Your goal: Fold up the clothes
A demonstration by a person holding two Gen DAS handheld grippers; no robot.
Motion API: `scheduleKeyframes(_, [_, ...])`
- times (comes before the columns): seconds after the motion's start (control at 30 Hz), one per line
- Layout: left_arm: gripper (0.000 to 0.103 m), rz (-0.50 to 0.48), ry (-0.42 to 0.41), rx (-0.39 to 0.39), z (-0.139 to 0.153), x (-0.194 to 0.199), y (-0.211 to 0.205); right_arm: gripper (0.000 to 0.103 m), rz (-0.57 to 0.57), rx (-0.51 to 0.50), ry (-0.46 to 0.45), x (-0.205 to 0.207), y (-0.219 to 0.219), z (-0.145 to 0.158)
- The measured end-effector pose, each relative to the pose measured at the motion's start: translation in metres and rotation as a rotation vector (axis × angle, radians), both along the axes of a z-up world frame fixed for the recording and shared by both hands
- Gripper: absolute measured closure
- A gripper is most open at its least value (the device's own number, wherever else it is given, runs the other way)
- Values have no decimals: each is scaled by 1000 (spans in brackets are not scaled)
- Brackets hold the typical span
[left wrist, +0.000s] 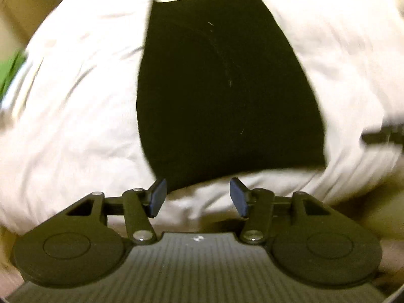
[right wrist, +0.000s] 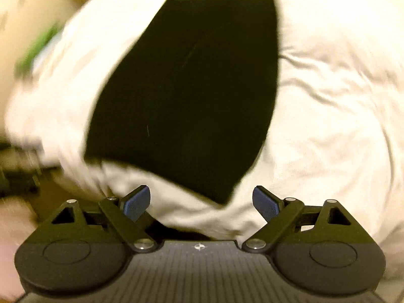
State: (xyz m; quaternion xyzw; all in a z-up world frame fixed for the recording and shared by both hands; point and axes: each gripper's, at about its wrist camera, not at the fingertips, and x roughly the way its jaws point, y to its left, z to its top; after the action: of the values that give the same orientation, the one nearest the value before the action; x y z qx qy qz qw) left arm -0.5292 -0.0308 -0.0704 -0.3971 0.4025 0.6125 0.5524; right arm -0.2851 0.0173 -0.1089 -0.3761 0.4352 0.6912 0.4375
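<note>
— Nearest the lens on the left wrist view, what do you see?

— Black plastic body of the left gripper (left wrist: 198, 197), with ribbed grey housing at the bottom edge. Its two fingers carry dark blue rubber pads (left wrist: 158, 197), and they stand apart with nothing between them: released, gripping no cloth.

— And the biggest thing beyond it?

— White, wrinkled bedsheet (left wrist: 75, 106), filling most of the view. On it lies the black folded garment (left wrist: 222, 88), a flat, roughly rectangular piece of dark fabric, well ahead of the pads and clear of them. Its near edge sits just above the fingertips in the picture, but the pads do not touch it.

— Same on the right side?

— Much the same. The right gripper (right wrist: 200, 202) has its jaws spread wider than the left ones, blue pads (right wrist: 265, 203) empty. The garment (right wrist: 186, 96) lies on the sheet (right wrist: 328, 101), running at a slant, its near corner falling between the two pads in the view, yet lying beneath them on the sheet and not pinched.

— Anything smaller?

— A green patch (left wrist: 11, 73) at the left border, blurred, so I cannot tell what it is. A dark blurred shape (left wrist: 383, 135) at the right border is also unclear.
</note>
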Motion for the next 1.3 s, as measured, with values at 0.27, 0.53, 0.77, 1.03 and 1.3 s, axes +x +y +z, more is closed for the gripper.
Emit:
scheduleKeyframes(0.27, [38,131,27,-12,56,2,16,13,-180,16,47,-2,-6,48])
scheduleKeyframes(0.53, [35,68,91,85,96,-16,2,12,-198,60,-26,-46,-39,54])
scheduleKeyframes(0.77, [35,19,74,126,80,-32,-2,11,-244,103,-55,-67,-58,60])
scheduleKeyframes(1.03, [33,-18,75,154,83,-47,-25,2,-260,134,-70,-88,-74,61])
scheduleKeyframes(1.3, [31,-14,87,159,82,-76,-56,2,-253,122,-96,-121,-91,51])
